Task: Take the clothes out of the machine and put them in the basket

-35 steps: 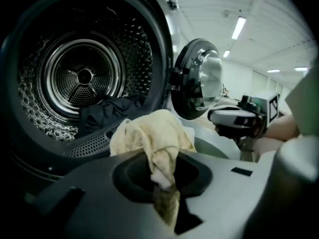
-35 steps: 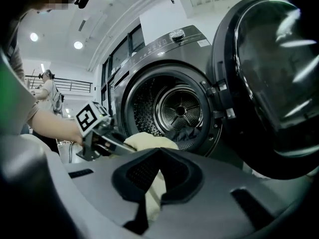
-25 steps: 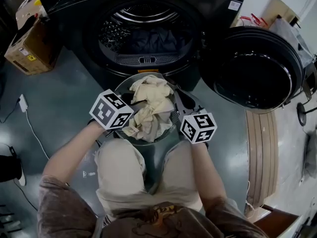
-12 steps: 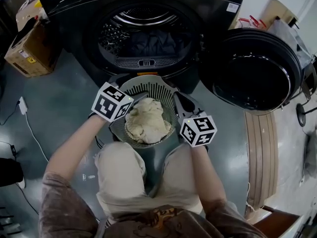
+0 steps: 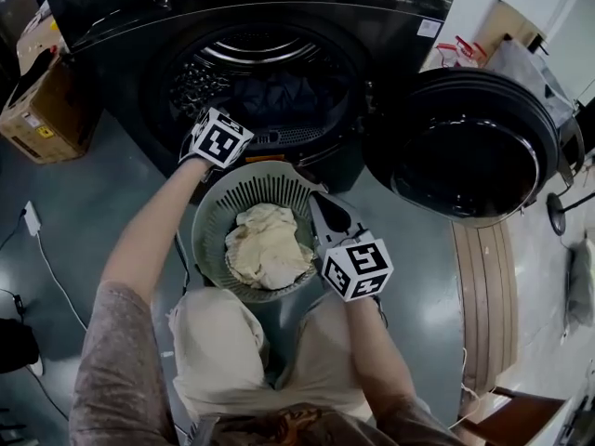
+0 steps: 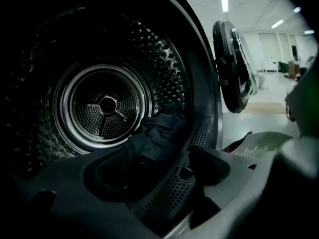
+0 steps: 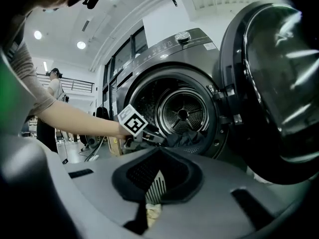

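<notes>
The right gripper [image 7: 155, 183] is pressed together on the basket [image 5: 210, 219], with the slatted right rim pinched between its pads, steadying it. Just below its jaws lies the cream garment [image 5: 267, 249]. A second ago it was bunched up at the left gripper's tips; now it has dropped and settled inside. The left gripper [image 6: 163, 176] has let go. Its jaws have just been opening and stand spread wide with nothing between them, and it has swung from the basket to the mouth of the machine [image 5: 139, 54]. Straight ahead of its jaws, past the perforated lip, dark clothes [image 6: 160, 133] lie on the drum floor. So one piece is delivered, and this one is likely next. Beyond the left gripper, the panel reads "Midea". The white sticker [image 5: 428, 28] far to its right is too small to read.
</notes>
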The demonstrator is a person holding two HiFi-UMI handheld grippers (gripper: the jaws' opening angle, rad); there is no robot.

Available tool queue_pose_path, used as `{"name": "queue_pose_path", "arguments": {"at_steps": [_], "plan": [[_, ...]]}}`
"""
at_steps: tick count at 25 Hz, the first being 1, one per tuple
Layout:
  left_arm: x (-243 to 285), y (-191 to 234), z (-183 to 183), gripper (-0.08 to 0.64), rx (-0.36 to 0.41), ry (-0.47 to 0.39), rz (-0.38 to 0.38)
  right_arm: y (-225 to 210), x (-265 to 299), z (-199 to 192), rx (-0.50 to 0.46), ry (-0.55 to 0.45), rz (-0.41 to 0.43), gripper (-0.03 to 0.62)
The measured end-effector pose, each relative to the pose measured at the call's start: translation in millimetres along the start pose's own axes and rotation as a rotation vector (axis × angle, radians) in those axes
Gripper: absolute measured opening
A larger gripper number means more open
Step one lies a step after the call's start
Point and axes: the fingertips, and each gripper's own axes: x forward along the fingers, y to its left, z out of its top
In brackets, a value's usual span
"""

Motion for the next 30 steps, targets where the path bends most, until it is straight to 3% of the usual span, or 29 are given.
{"name": "queue_pose_path", "arguments": {"at_steps": [3, 7, 12, 15, 17, 21, 22, 25, 30], "plan": [[32, 17, 0, 0.379, 0.119, 0.066, 0.008, -3, 2, 0, -0.002, 0.003, -0.015, -0.005], [64, 26, -5, 0.379, 0.185, 0.134, -0.015, -2, 3, 1, -0.01, 0.007, -0.021, -0.005], [90, 34, -19, 0.376, 0.164, 0.199, -0.039, -6, 4, -1, 0.001, 0.012, -0.043, -0.005], [99, 33, -32, 0.336, 0.158, 0.239, -0.06, -9, 3, -3, -0.003, 0.02, -0.055, -0.005], [102, 33, -38, 0.264, 0.133, 0.256, -0.065, -11, 3, -4, 0.002, 0.021, -0.06, -0.005], [101, 38, -31, 0.073, 0.037, 0.201, -0.034, -13, 5, -2, 0.011, 0.014, -0.056, -0.005], [100, 41, -29, 0.054, 0.02, 0.187, -0.017, -13, 5, -2, 0.008, 0.016, -0.056, -0.005], [93, 40, -25, 0.041, 0.0, 0.15, 0.002, -15, 5, -3, 0.007, 0.017, -0.055, -0.005], [61, 11, -5, 0.037, -0.037, 0.053, -0.089, -20, 3, -5, 0.023, 0.02, -0.052, -0.005]]}}
